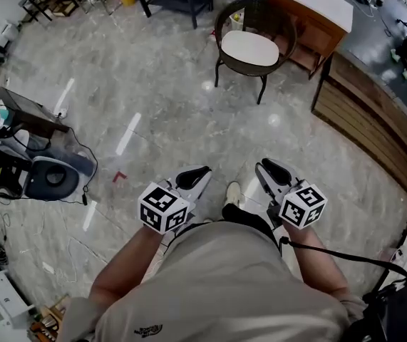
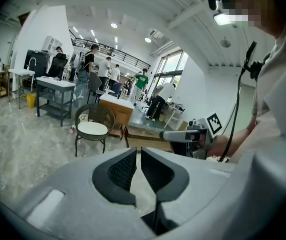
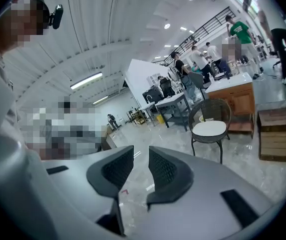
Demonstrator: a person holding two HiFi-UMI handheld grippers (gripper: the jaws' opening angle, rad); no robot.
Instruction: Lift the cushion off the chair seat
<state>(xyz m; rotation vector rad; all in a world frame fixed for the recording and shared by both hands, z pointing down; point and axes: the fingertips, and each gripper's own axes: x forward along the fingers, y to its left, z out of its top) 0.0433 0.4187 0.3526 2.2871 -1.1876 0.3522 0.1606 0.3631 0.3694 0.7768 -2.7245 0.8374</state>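
A white cushion (image 1: 249,48) lies flat on the seat of a dark round wicker chair (image 1: 286,30) far ahead across the marble floor. It also shows as the cushion (image 2: 92,129) in the left gripper view and the cushion (image 3: 209,129) in the right gripper view. Both grippers are held close to the person's waist, well short of the chair. My left gripper (image 1: 194,175) (image 2: 138,158) has its jaws together, only a thin slit between them, and holds nothing. My right gripper (image 1: 274,171) (image 3: 140,160) stands open with a clear gap and nothing in it.
A wooden cabinet with a white top (image 1: 310,9) stands right behind the chair. A low wooden platform (image 1: 374,120) runs along the right. Bags and gear (image 1: 39,169) lie on the floor at the left. Several people stand by tables (image 2: 55,91) in the background.
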